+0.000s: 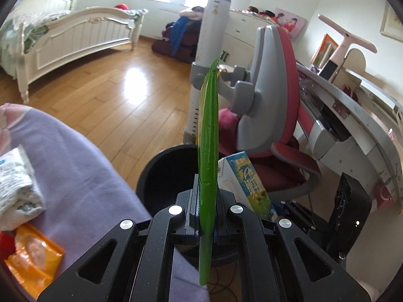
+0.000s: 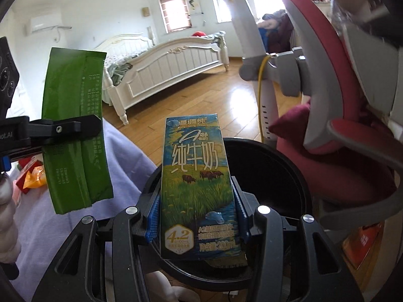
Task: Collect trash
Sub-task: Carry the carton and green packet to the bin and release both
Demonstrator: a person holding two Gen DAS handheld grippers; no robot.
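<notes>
My left gripper (image 1: 207, 196) is shut on a flat green wrapper (image 1: 208, 151), seen edge-on and held upright over the near rim of a black round bin (image 1: 161, 173). The right wrist view shows the same green wrapper (image 2: 75, 136) face-on, clamped in the left gripper (image 2: 73, 128). My right gripper (image 2: 197, 216) is shut on a blue and green milk carton (image 2: 197, 188), upright above the black bin (image 2: 284, 176). The carton also shows in the left wrist view (image 1: 245, 178), beside the wrapper.
A purple bedsheet (image 1: 83, 166) carries an orange packet (image 1: 32, 254) and a white tissue pack (image 1: 17, 183) at the left. A red and grey chair (image 1: 274, 105) stands just behind the bin, with a desk (image 1: 365, 105) to the right. A white bed (image 1: 75, 37) stands across the wooden floor.
</notes>
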